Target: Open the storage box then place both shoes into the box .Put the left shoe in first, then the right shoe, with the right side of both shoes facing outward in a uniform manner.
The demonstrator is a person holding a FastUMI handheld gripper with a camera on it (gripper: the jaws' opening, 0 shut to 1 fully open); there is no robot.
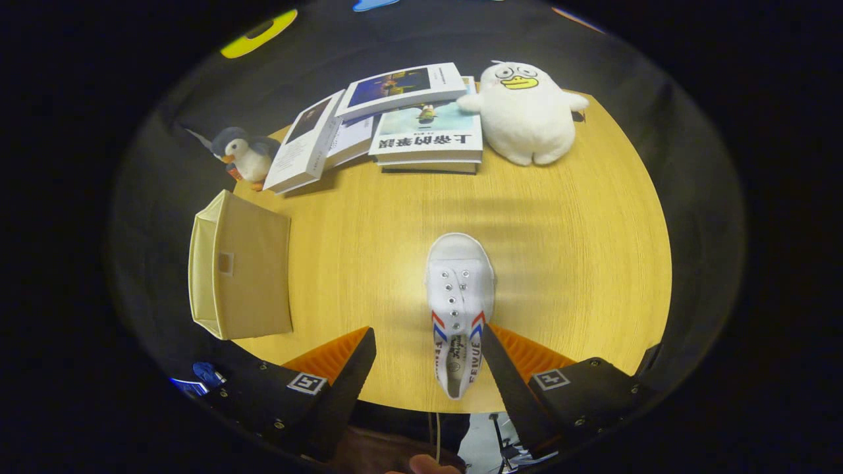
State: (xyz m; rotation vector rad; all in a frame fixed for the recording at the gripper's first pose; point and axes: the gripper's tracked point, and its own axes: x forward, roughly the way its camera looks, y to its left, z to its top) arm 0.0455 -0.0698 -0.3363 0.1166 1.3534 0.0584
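While held over the near edge of the round wooden table [560,217], looks down on this, left to right. At far left, by the table's rim: cream fabric storage box [240,266], lying on its side, small tab on the face that shows, well apart from the shoe. Beyond it, at the far rim: small penguin plush [242,155], touching the leaning book [305,145] beside it. Further along: stack of books [428,125], overlapping, covers up. At right of the books: white duck plush [525,112], upright, one wing touching the stack. Nearer, about mid-table: white canvas shoe [459,306], sole down, long axis running straight away from the gripper, toe pointing toward the books, heel at the near table edge. Red and blue stripes on both sides near the lace eyelets. Gripper [428,345] spread wide, jaws apart, clamped on nothing; shoe's heel end between the fingers, much closer to the right finger, whether touching it not clear; left finger well clear.
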